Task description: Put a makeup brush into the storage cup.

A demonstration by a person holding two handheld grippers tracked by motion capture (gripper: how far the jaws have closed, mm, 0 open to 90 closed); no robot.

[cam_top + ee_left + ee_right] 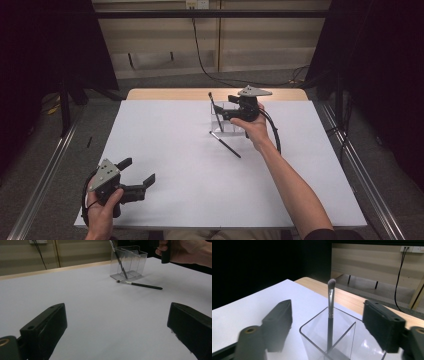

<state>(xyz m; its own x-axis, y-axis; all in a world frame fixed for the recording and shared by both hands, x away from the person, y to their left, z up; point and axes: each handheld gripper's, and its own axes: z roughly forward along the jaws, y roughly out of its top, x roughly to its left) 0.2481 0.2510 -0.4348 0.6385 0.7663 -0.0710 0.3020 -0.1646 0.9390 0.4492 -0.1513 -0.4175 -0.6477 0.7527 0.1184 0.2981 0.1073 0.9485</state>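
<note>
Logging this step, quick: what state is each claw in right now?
Left claw: open, holding nothing.
Right claw: open, standing either side of the brush in the clear holder, not gripping it.

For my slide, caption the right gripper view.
Open right gripper above a clear organizer holding one upright makeup brush.

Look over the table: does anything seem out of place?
Yes. One makeup brush lies flat on the white table in front of the clear organizer, while the other brush stands upright inside it.
</note>
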